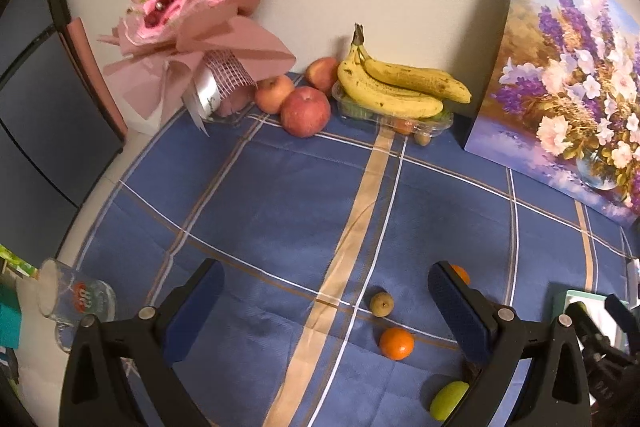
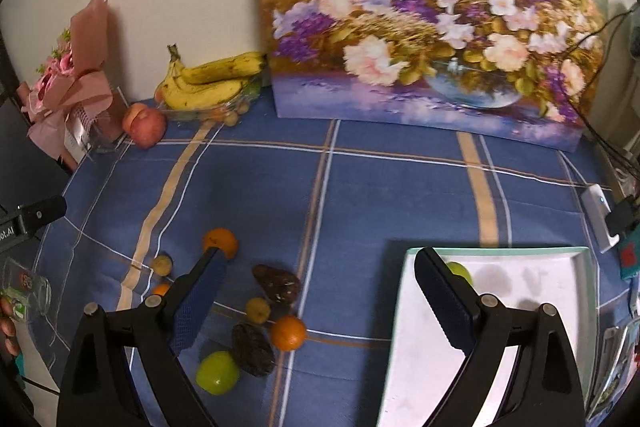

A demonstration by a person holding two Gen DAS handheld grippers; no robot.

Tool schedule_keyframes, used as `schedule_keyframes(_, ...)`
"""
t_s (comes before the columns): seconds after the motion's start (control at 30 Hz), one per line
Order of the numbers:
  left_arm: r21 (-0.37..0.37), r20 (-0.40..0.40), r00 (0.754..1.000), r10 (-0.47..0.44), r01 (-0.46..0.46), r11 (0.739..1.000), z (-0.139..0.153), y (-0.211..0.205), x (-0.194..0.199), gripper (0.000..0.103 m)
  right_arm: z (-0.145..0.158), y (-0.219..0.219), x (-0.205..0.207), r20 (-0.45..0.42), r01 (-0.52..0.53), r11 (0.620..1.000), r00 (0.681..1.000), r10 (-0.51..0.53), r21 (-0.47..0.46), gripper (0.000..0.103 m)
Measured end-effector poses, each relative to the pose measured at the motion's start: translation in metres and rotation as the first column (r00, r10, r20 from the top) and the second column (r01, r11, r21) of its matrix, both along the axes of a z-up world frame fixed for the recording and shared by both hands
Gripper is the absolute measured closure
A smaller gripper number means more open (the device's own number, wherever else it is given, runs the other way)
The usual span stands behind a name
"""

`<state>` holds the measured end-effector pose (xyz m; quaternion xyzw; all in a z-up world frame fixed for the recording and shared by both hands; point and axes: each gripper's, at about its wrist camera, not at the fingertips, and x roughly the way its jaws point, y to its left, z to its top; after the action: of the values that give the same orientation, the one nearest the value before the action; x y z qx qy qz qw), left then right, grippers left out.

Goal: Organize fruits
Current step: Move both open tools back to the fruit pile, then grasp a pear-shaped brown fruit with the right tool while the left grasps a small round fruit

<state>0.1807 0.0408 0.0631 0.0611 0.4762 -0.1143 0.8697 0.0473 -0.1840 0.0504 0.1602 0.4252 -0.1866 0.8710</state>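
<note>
Small fruits lie loose on the blue plaid cloth. In the right wrist view there are oranges (image 2: 221, 241) (image 2: 288, 333), a green fruit (image 2: 217, 373), two dark avocados (image 2: 278, 283) and small tan fruits (image 2: 258, 309). A white tray (image 2: 532, 331) at the right holds one green fruit (image 2: 460, 271). My right gripper (image 2: 320, 287) is open and empty, between the loose fruits and the tray. My left gripper (image 1: 326, 291) is open and empty above an orange (image 1: 396, 343) and a small tan fruit (image 1: 381, 303). A green fruit (image 1: 448, 399) lies by its right finger.
At the back wall lie bananas (image 1: 396, 87) on a clear plastic box, three apples (image 1: 306, 111), a pink bouquet (image 1: 200, 11) and a flower painting (image 2: 432, 23). A glass mug (image 1: 72, 299) lies at the left edge. A white device and cables (image 2: 600, 211) sit at the right.
</note>
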Motion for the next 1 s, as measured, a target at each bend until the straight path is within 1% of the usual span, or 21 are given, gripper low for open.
schedule_keyframes(0.13,0.012,-0.063,0.998,-0.017,0.018,1.0,-0.027,-0.013,0.009,0.0,-0.017,0.006,0.016,-0.03,-0.026,1.0,0.999,0.026,0.001,0.008)
schedule_keyframes(0.23,0.013,-0.122,0.992,-0.027,0.028,1.0,-0.051,-0.023,0.013,0.0,-0.039,0.008,0.028,-0.073,-0.045,0.999,0.996,0.046,0.018,0.008)
schedule_keyframes(0.27,0.018,-0.152,0.988,-0.031,0.034,0.999,-0.063,-0.028,0.014,0.0,-0.047,0.009,0.032,-0.088,-0.05,0.998,0.995,0.053,0.028,0.008)
schedule_keyframes(0.33,0.035,-0.188,0.982,-0.031,0.039,0.999,-0.079,-0.035,0.016,0.0,-0.061,0.009,0.037,-0.111,-0.056,0.997,0.992,0.062,0.049,0.008)
schedule_keyframes(0.43,0.043,-0.209,0.977,-0.035,0.045,0.998,-0.094,-0.043,0.016,0.001,-0.08,0.009,0.043,-0.138,-0.059,0.996,0.988,0.069,0.07,0.008)
schedule_keyframes(0.53,0.031,-0.236,0.971,-0.035,0.043,0.999,-0.106,-0.047,0.017,0.003,-0.092,0.01,0.046,-0.153,-0.064,0.995,0.985,0.076,0.082,0.008)
schedule_keyframes(0.57,0.02,-0.243,0.969,-0.037,0.043,0.999,-0.108,-0.046,0.018,0.005,-0.095,0.01,0.047,-0.157,-0.065,0.994,0.985,0.078,0.086,0.008)
schedule_keyframes(0.6,0.009,-0.25,0.967,-0.039,0.042,0.999,-0.109,-0.047,0.018,0.011,-0.097,0.01,0.048,-0.159,-0.066,0.994,0.984,0.079,0.088,0.011)
schedule_keyframes(0.63,-0.001,-0.257,0.966,-0.038,0.039,0.999,-0.111,-0.046,0.019,0.014,-0.099,0.01,0.049,-0.159,-0.068,0.994,0.984,0.081,0.09,0.014)
schedule_keyframes(0.67,-0.007,-0.262,0.964,-0.037,0.036,0.999,-0.112,-0.046,0.02,0.015,-0.101,0.011,0.05,-0.158,-0.07,0.993,0.984,0.084,0.092,0.019)
schedule_keyframes(0.7,-0.019,-0.27,0.962,-0.031,0.027,0.999,-0.113,-0.045,0.022,0.017,-0.102,0.011,0.051,-0.157,-0.071,0.993,0.984,0.086,0.094,0.021)
schedule_keyframes(0.73,-0.038,-0.279,0.96,-0.026,0.016,0.999,-0.114,-0.043,0.022,0.024,-0.102,0.011,0.052,-0.155,-0.074,0.992,0.984,0.089,0.097,0.022)
schedule_keyframes(0.77,-0.067,-0.294,0.956,-0.023,0.004,0.998,-0.116,-0.041,0.023,0.027,-0.103,0.012,0.053,-0.153,-0.078,0.992,0.984,0.093,0.101,0.023)
schedule_keyframes(0.8,-0.08,-0.303,0.953,-0.024,-0.001,0.997,-0.117,-0.041,0.024,0.032,-0.103,0.013,0.053,-0.152,-0.084,0.991,0.983,0.099,0.105,0.027)
schedule_keyframes(0.87,-0.083,-0.316,0.948,-0.026,0.0,0.997,-0.121,-0.042,0.025,0.037,-0.105,0.015,0.055,-0.155,-0.089,0.99,0.982,0.105,0.105,0.032)
schedule_keyframes(0.93,-0.097,-0.331,0.943,-0.033,0.001,0.995,-0.124,-0.043,0.026,0.049,-0.106,0.015,0.057,-0.156,-0.092,0.99,0.982,0.108,0.108,0.035)
schedule_keyframes(0.97,-0.104,-0.338,0.941,-0.033,-0.002,0.995,-0.125,-0.043,0.026,0.05,-0.106,0.015,0.058,-0.153,-0.095,0.989,0.982,0.112,0.111,0.042)
schedule_keyframes(1.0,-0.109,-0.343,0.939,-0.031,-0.007,0.994,-0.126,-0.043,0.026,0.05,-0.106,0.015,0.058,-0.152,-0.095,0.989,0.982,0.112,0.113,0.045)
